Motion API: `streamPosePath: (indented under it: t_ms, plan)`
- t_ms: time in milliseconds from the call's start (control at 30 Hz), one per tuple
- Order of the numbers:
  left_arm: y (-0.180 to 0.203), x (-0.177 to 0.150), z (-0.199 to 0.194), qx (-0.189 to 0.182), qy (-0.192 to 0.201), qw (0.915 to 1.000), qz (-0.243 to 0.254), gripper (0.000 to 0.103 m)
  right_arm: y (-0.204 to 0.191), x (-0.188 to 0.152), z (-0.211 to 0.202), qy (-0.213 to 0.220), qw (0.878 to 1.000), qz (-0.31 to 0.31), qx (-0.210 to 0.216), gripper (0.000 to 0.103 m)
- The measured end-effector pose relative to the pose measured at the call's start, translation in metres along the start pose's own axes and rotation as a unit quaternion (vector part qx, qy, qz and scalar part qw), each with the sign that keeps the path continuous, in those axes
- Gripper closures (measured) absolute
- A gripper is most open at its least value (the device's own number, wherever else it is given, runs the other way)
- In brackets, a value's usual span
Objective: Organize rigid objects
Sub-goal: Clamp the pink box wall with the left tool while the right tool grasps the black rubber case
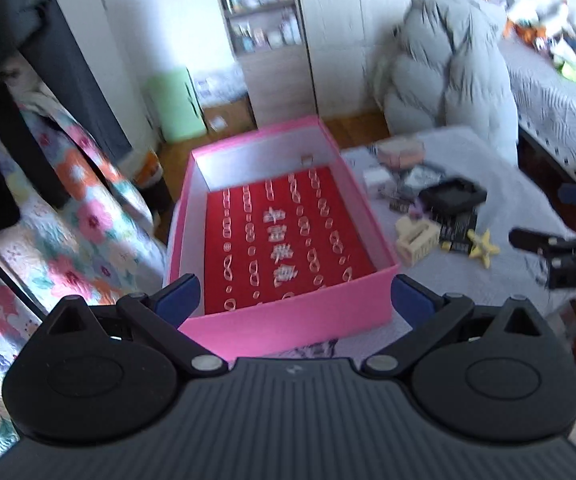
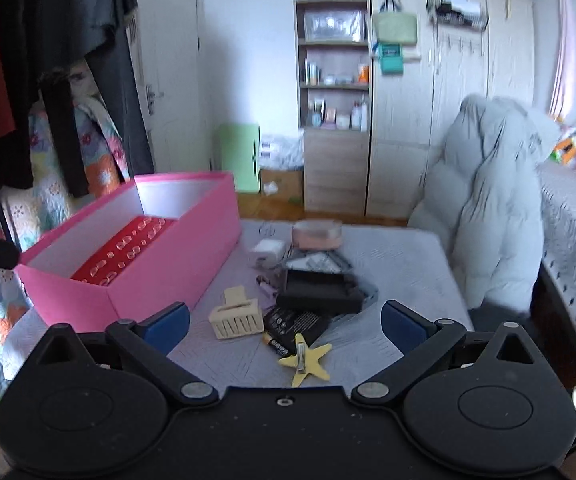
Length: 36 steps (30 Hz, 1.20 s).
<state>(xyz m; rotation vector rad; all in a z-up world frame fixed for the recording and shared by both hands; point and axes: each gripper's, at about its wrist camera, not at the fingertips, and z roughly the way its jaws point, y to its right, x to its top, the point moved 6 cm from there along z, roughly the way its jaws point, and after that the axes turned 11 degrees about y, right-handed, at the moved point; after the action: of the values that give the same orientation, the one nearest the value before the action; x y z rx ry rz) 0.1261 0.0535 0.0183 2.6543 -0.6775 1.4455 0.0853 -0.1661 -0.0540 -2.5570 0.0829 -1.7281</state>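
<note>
Ribbed black plastic fills the bottom of both wrist views, with two round pivot discs and angled link arms leading out to blue-padded fingers. On the left gripper (image 1: 294, 300) the jaws stand wide apart with nothing between them, flanking the near corner wall of a pink box (image 1: 248, 326). That box is rectangular, with matte pink card outside, pale walls inside and a red floor liner (image 1: 284, 240) printed with rows of small pale chain-link shapes and a few characters.

Equally spread and empty, the right gripper (image 2: 284, 324) hangs over a grey quilted cover (image 2: 400, 276) with a small clutter just beyond its fingertips. Nearest lies a yellow star clip (image 2: 308, 358), flat and five-pointed, with a metal clasp across its middle. Just beside it sits a cream claw clip (image 2: 236, 316) with a row of blunt teeth. A thin black battery pack (image 2: 296, 320) with white print lies between them, and a small cylindrical battery (image 2: 276, 345) touches the star's upper arm. Behind are a shallow black tray (image 2: 320, 292), a white charger cube (image 2: 266, 252) and a round pinkish tin (image 2: 316, 234). The pink box stands left of the clutter. A puffy grey jacket (image 2: 484, 208) drapes at the right.
</note>
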Motion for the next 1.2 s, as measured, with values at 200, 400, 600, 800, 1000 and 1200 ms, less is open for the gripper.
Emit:
streamPosePath:
  t_ms: [200, 400, 600, 800, 1000, 1200]
  plan:
    - [-0.047, 0.002, 0.055, 0.034, -0.071, 0.9967, 0.020, 0.002, 0.011, -0.002, 0.046, -0.033, 0.999, 0.014, -0.016, 0.000]
    - [-0.090, -0.002, 0.110, 0.033, -0.120, 0.9921, -0.014, 0.003, 0.017, -0.003, 0.084, -0.067, 0.998, -0.002, -0.015, 0.000]
    - [-0.120, -0.009, 0.156, 0.036, -0.133, 0.9901, -0.028, 0.035, 0.022, -0.006, 0.117, -0.099, 0.995, 0.002, -0.005, 0.000]
    - [-0.133, -0.015, 0.191, 0.010, -0.147, 0.9872, -0.059, 0.068, 0.025, -0.009, 0.138, -0.117, 0.993, -0.010, 0.002, 0.000]
    - [-0.130, -0.021, 0.217, -0.004, -0.162, 0.9855, -0.052, 0.098, 0.028, -0.008, 0.153, -0.145, 0.989, -0.022, 0.011, 0.000]
    - [-0.128, -0.020, 0.219, -0.005, -0.130, 0.9900, -0.054, 0.099, 0.039, -0.014, 0.174, -0.182, 0.983, 0.001, 0.013, 0.000]
